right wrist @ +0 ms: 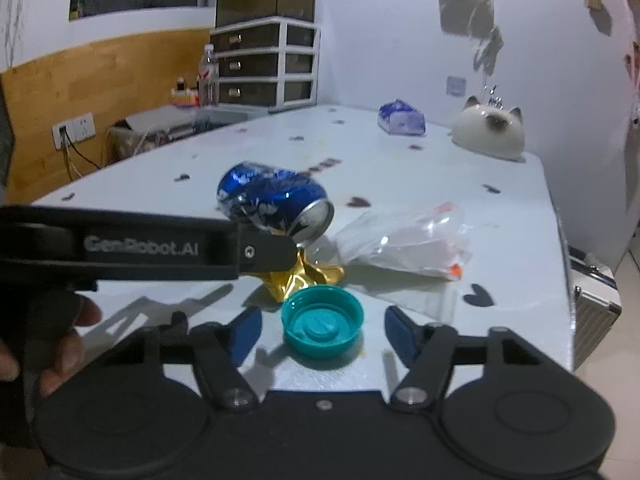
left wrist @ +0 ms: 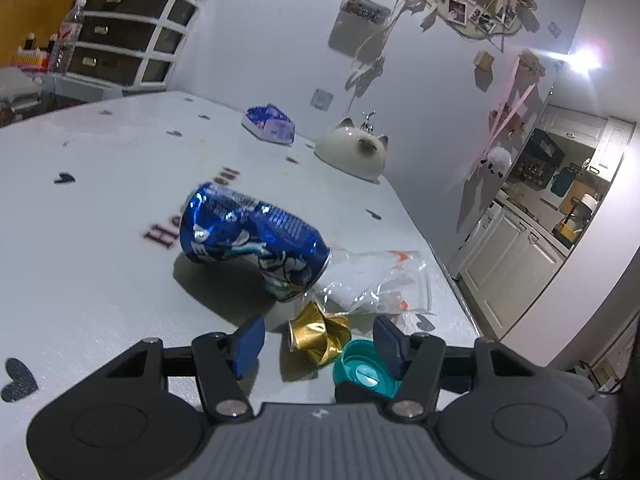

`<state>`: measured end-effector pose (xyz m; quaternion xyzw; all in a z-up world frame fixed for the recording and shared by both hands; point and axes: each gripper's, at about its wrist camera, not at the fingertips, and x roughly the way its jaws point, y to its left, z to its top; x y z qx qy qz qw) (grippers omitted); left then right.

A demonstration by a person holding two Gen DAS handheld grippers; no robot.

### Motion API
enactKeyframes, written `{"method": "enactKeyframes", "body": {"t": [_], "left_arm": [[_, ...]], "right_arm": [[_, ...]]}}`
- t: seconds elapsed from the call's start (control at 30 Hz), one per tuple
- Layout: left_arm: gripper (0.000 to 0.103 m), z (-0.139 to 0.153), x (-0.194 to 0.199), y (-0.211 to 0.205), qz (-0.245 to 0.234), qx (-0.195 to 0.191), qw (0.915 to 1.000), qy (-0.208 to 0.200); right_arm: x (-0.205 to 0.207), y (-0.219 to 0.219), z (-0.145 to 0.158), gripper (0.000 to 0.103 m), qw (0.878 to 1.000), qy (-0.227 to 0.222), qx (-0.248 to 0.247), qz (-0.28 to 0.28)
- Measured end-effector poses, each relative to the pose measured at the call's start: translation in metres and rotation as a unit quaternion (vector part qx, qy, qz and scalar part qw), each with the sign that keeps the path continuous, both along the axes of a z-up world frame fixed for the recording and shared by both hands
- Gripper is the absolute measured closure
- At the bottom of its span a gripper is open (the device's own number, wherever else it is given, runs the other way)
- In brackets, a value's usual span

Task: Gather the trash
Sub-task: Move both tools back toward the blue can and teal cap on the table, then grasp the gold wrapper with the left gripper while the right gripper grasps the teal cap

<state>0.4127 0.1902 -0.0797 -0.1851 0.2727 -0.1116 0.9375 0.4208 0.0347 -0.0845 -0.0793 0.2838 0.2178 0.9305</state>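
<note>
A crushed blue can (left wrist: 248,236) (right wrist: 276,204) lies on the white table (left wrist: 100,200) (right wrist: 420,172). A gold foil wrapper (left wrist: 318,334) (right wrist: 308,276), a teal bottle cap (left wrist: 362,370) (right wrist: 322,320) and a clear plastic bag (left wrist: 376,276) (right wrist: 404,244) lie just in front of it. My left gripper (left wrist: 320,344) is open, its blue fingers either side of the gold wrapper, the cap by the right finger. My right gripper (right wrist: 322,330) is open around the teal cap. The left gripper's body (right wrist: 140,244) crosses the right wrist view.
A blue tissue pack (left wrist: 270,124) (right wrist: 402,120) and a white cat-shaped ceramic dish (left wrist: 352,152) (right wrist: 488,130) sit at the far side. The table's right edge (left wrist: 452,276) drops off to the floor. A drawer unit (right wrist: 264,64) stands behind.
</note>
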Motion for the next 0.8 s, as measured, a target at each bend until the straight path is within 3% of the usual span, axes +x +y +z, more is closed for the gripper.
{"method": "enactKeyframes", "body": {"t": [0.03, 0.2, 0.3, 0.4, 0.53, 0.8], "left_arm": [[0.043, -0.001, 0.001, -0.001, 0.0, 0.001, 1.0, 0.003], [0.044, -0.008, 0.009, -0.011, 0.006, 0.026, 0.9996, 0.013], [0.044, -0.009, 0.013, -0.015, 0.012, 0.017, 0.9997, 0.012], [0.052, -0.011, 0.018, -0.017, 0.027, 0.006, 0.9995, 0.015], [0.079, -0.012, 0.02, -0.019, 0.043, 0.019, 0.9986, 0.026], [0.08, -0.006, 0.0, -0.04, 0.014, 0.079, 0.9964, 0.026]], "right_arm": [[0.002, 0.0, -0.003, 0.052, 1.0, 0.005, 0.0, -0.003], [-0.005, -0.01, -0.002, 0.055, 1.0, 0.0, 0.013, -0.005], [-0.012, -0.018, -0.004, 0.055, 1.0, 0.011, 0.015, -0.009], [-0.016, -0.027, -0.005, 0.054, 0.999, 0.019, 0.022, -0.025], [-0.022, -0.036, -0.006, 0.054, 0.998, 0.021, 0.029, -0.048], [-0.027, -0.035, -0.006, 0.054, 0.998, 0.019, 0.015, -0.063]]}}
